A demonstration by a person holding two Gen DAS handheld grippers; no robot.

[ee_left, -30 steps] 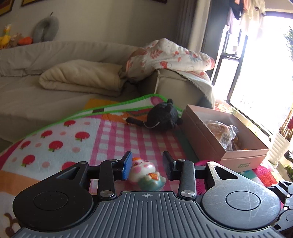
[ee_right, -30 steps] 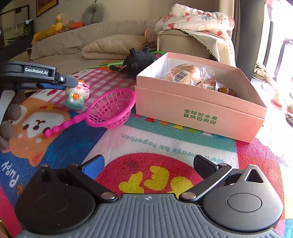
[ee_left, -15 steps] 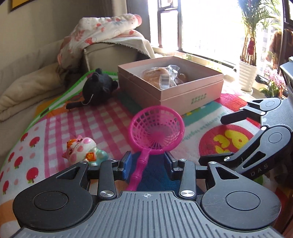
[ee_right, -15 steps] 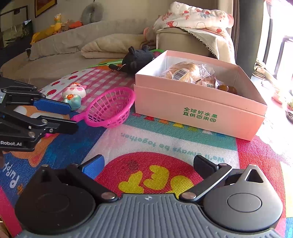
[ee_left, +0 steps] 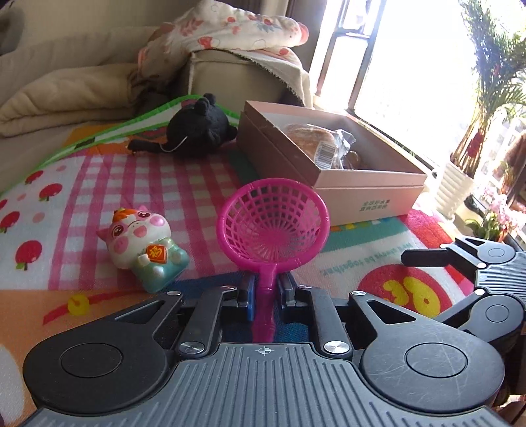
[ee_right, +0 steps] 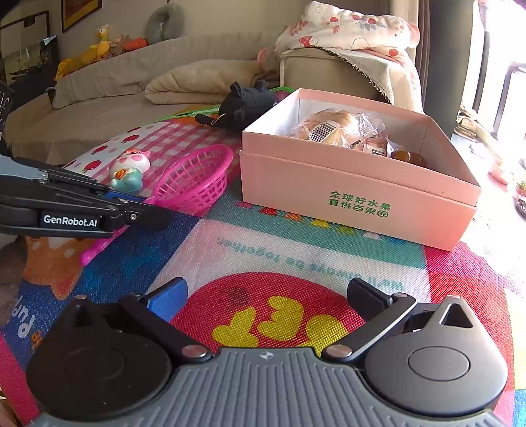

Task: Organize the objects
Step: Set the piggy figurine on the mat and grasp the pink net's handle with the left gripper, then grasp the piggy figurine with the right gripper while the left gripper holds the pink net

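Observation:
My left gripper is shut on the handle of a pink toy strainer, whose basket lies on the play mat ahead of the fingers. It also shows in the right wrist view, with the left gripper over its handle. A pig figurine lies left of the strainer. A black plush toy lies behind. An open pink box holds wrapped bread. My right gripper is open and empty over the mat, in front of the box.
The colourful play mat covers the surface. A beige sofa with a folded blanket and a floral quilt stands behind. A window and potted plants are at the right.
My left gripper moved forward along the strainer's handle and closed on it. The right gripper has not moved.

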